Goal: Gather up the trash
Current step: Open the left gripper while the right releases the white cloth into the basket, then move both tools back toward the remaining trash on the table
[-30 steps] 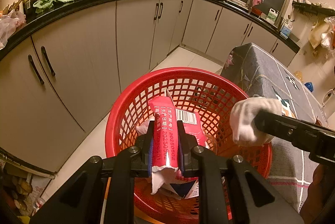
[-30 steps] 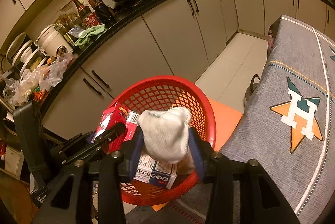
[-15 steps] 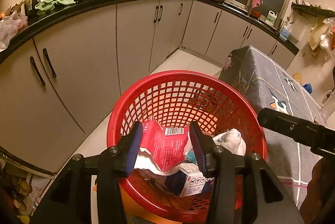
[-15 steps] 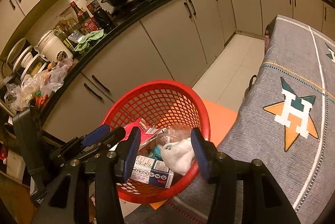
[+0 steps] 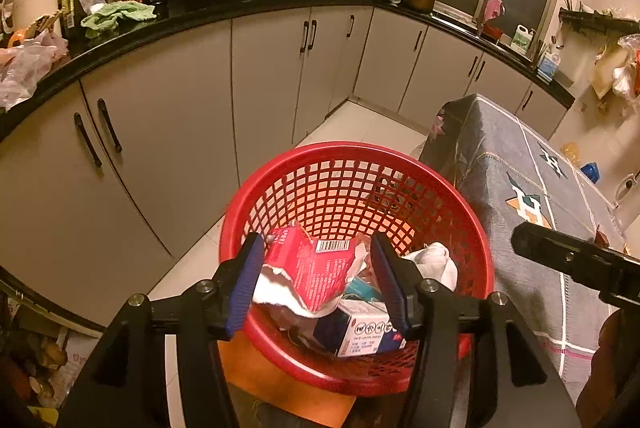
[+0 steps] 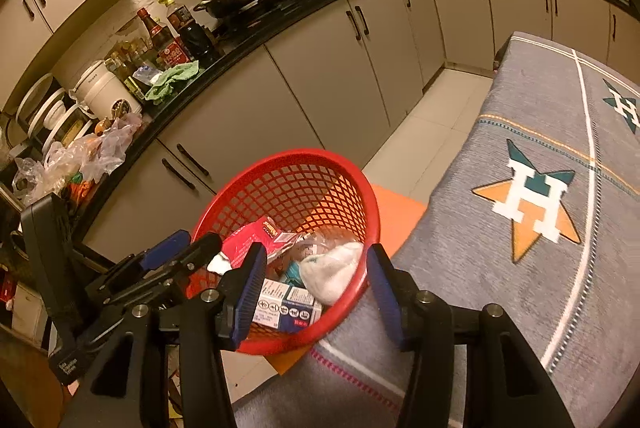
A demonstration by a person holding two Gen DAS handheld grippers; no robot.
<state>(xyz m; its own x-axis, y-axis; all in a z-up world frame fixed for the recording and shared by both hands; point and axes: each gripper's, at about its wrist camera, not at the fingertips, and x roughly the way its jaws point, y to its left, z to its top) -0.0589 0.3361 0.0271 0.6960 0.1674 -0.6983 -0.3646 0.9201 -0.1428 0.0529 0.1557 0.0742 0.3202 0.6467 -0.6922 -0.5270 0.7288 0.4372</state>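
The red basket (image 5: 356,212) stands on the floor beside the cloth-covered table (image 6: 540,228), in front of the kitchen cabinets (image 5: 168,132), and holds the collected trash: a torn red wrapper (image 5: 310,274) on top, a small blue-and-white carton (image 5: 360,332) beneath it, and a crumpled white wad (image 6: 332,274) toward the table side. All three lie inside the rim; none is touching either tool. The left gripper (image 5: 316,282) hovers over the basket with jaws spread wide and nothing between them. The right gripper (image 6: 316,288) is likewise wide open and empty, held above the near rim. The stretch of table in view carries no trash; the floor near the basket shows an orange mat (image 6: 396,204) only. Judgement: the deposit step appears complete for these items, with both tools free. Whether further trash remains elsewhere in the room cannot be told from these views; the clutter on the counter (image 6: 92,152) may or may not belong to the task.
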